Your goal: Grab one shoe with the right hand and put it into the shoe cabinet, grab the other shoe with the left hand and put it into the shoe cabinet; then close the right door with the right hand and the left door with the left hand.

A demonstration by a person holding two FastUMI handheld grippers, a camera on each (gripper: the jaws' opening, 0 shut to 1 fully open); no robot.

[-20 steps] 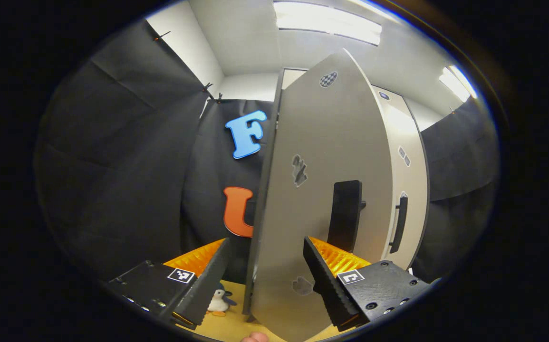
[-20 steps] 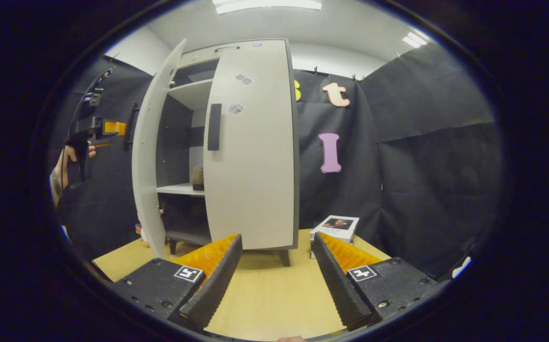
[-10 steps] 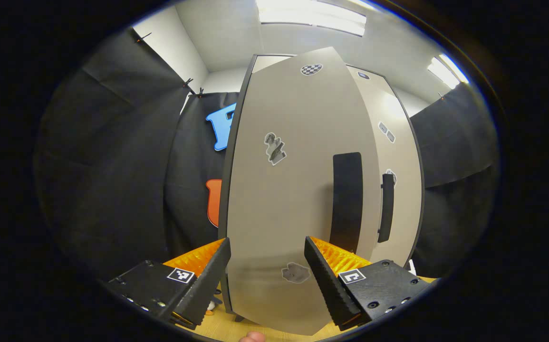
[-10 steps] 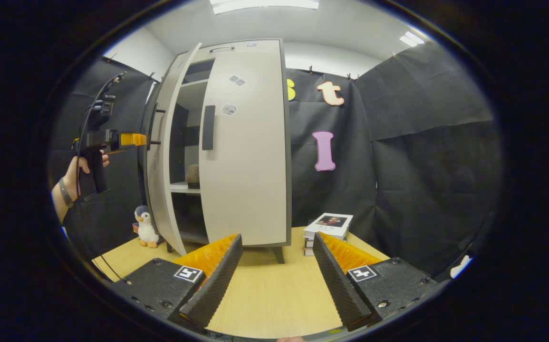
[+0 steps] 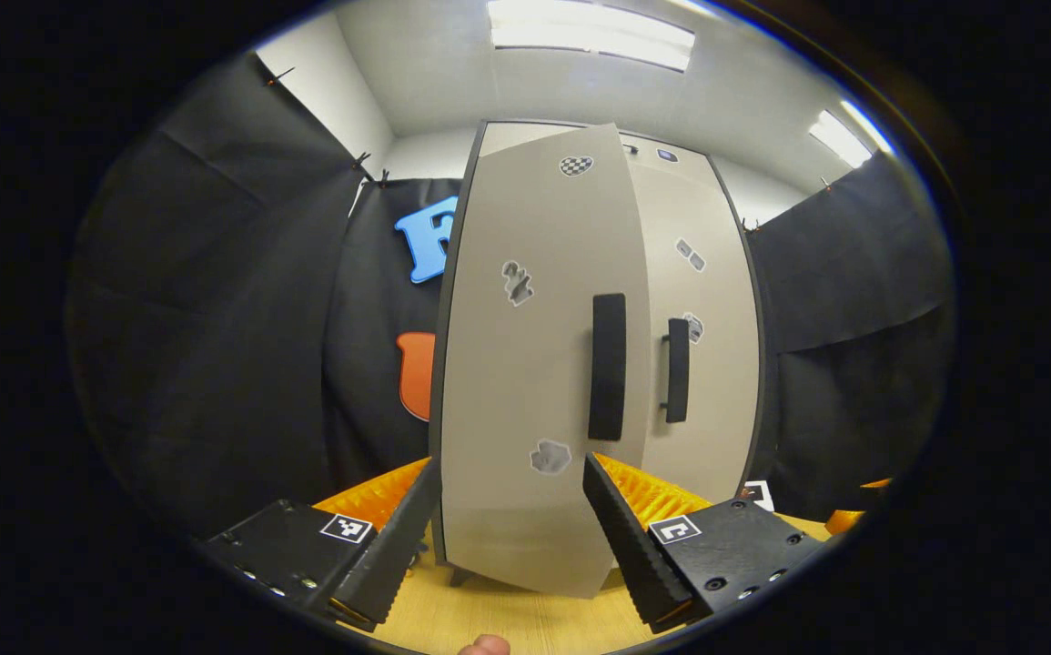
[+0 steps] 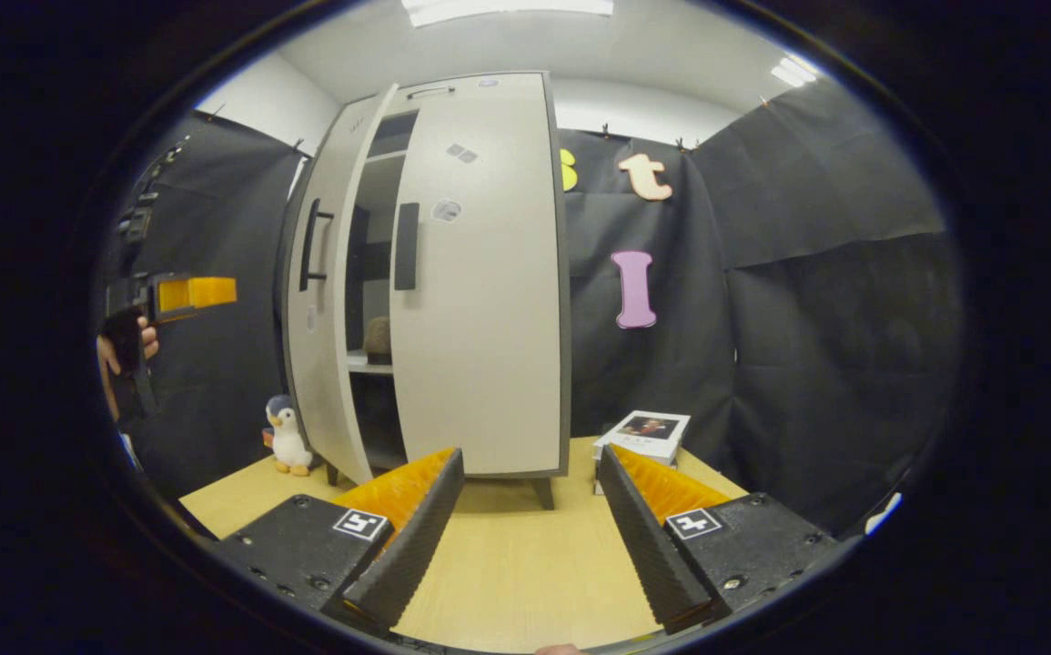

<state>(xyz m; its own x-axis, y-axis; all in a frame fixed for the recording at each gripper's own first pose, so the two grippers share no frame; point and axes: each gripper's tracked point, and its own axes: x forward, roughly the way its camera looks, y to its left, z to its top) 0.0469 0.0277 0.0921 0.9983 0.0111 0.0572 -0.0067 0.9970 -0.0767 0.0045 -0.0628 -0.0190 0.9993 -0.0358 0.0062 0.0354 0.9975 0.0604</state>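
— Swung nearly shut since a second ago, the left door (image 5: 534, 382)?
— Yes; left gripper (image 5: 511, 532) fingers apart, clear of it. Right gripper (image 6: 530, 537) spread, idle. Right door (image 6: 480, 300) closed; a shoe (image 6: 378, 337) is shelved in the cabinet (image 6: 452, 91). A gap remains.

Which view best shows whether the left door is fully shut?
The right gripper view: the left door stands ajar, with a dark gap beside the right door. The left gripper view shows its front, hiding the gap.

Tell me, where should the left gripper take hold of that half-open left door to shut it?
Probably the left door's upright black handle, approached from the front with open fingers either side: it stands proud of the flat panel. The left gripper is open.
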